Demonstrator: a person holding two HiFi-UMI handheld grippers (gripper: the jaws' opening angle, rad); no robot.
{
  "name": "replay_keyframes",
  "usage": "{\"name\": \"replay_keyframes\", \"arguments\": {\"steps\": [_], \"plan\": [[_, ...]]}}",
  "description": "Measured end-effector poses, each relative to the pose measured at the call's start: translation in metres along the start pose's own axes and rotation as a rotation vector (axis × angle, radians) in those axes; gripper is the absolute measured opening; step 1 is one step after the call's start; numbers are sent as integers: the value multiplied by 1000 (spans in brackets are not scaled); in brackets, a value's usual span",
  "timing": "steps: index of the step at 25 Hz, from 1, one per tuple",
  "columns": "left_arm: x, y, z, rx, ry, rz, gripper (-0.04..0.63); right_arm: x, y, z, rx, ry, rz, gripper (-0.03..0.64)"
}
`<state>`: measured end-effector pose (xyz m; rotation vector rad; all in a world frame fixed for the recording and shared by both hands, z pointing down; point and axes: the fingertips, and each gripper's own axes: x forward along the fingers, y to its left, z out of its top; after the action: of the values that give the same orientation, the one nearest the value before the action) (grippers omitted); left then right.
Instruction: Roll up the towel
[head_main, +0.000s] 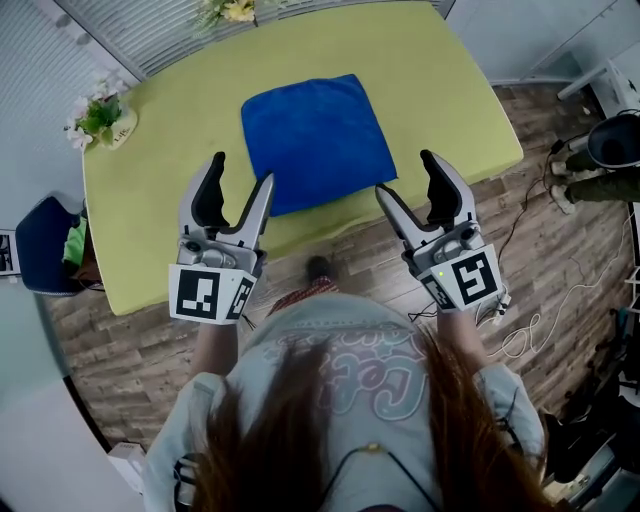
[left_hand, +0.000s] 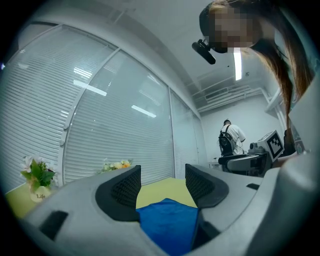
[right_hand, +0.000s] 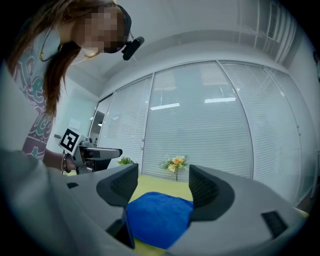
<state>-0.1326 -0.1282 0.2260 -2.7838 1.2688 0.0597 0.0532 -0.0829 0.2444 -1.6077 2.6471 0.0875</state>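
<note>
Holds the left gripper (head_main: 243, 170) and the right gripper (head_main: 404, 172) side by side out in front of the body, tips pointing away, above the near edge of the yellow-green table (head_main: 450, 90). Has both pairs of jaws spread wide, gripping nothing, with only air between the ribbed pads in each gripper view. Finds the blue towel (head_main: 315, 140) just beyond the tips and in the gap between the two grippers, lying flat and folded to a rough square on the table, near edge about level with the fingertips; looks down on it through the parted jaws in both gripper views, clear of the pads. Leaves bare table to the outer side of each gripper. Picks out, further off to the left of the left gripper, a small pot of white flowers (head_main: 98, 115) at the table's corner, and straight ahead beyond the towel a bunch of yellow flowers (head_main: 232, 10) at the far edge. Ends, past that, at a glass wall with closed white blinds (right_hand: 200, 125). Catches, well off to the right of the right gripper, wood-plank floor (head_main: 560, 250) with loose cables (head_main: 530, 325), and in the left gripper view a second person (left_hand: 231, 137) standing far back with a dark backpack
</note>
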Motion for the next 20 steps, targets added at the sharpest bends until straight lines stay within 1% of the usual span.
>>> {"name": "replay_keyframes", "arguments": {"steps": [4, 10, 17, 20], "plan": [[11, 9, -5, -1, 0, -14, 250, 15, -3, 3, 4, -21, 1, 308], [23, 14, -12, -8, 13, -18, 250, 25, -12, 1, -14, -12, 3, 308], [30, 5, -8, 15, 12, 16, 250, 25, -30, 3, -22, -15, 51, 308], [29, 6, -4, 28, 12, 56, 250, 32, -36, 7, -21, -20, 95, 308]]}}
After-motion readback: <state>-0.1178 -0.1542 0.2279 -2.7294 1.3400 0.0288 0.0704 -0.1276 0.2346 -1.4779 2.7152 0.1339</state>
